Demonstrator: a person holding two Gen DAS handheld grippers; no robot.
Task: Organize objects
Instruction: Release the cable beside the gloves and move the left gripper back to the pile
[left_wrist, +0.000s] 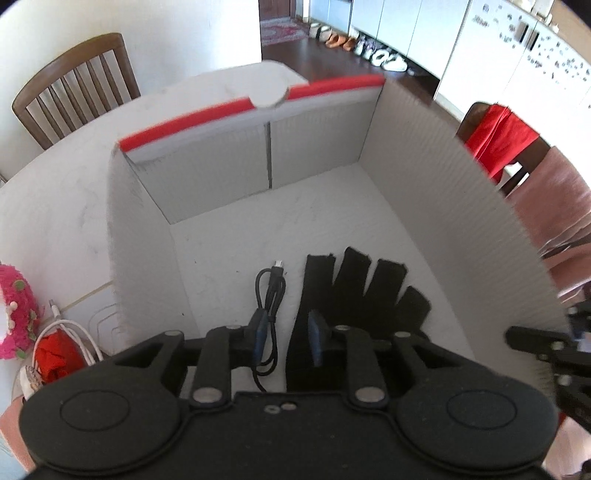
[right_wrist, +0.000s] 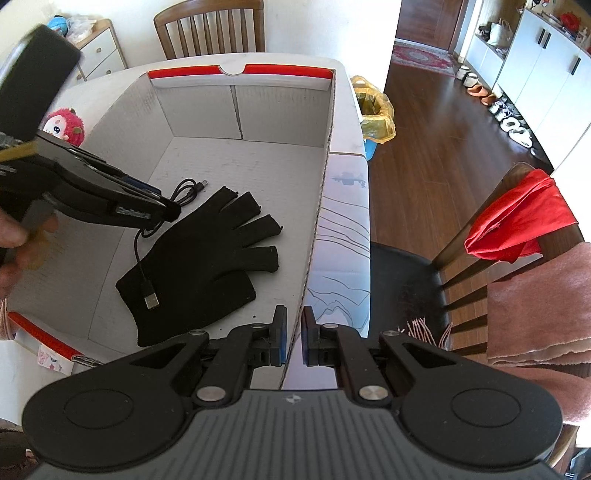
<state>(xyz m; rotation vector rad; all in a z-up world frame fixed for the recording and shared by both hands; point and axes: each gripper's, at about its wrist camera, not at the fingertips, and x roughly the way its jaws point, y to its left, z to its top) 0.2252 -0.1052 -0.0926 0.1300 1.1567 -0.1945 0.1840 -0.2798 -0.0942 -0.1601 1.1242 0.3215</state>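
Left gripper (left_wrist: 286, 341) jaws slightly parted, cable (left_wrist: 269, 295) loose between them, glove (right_wrist: 207, 254) just beside | right gripper (right_wrist: 293, 338) jaws pinching the box (right_wrist: 325, 155) wall | advice: lift straight clear, avoid snagging the cable.

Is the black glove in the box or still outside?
In. The black glove lies flat on the floor of the white box, beside the black cable.

1. Box (right_wrist: 325, 155): white corrugated cardboard, matt, fluted wall edges.
2. Glove (right_wrist: 207, 258): black knitted cloth, matt.
3. Cable (left_wrist: 271, 295): black, smooth plastic sheath.
4. Chair (left_wrist: 74, 85): brown wood, lightly glossy.
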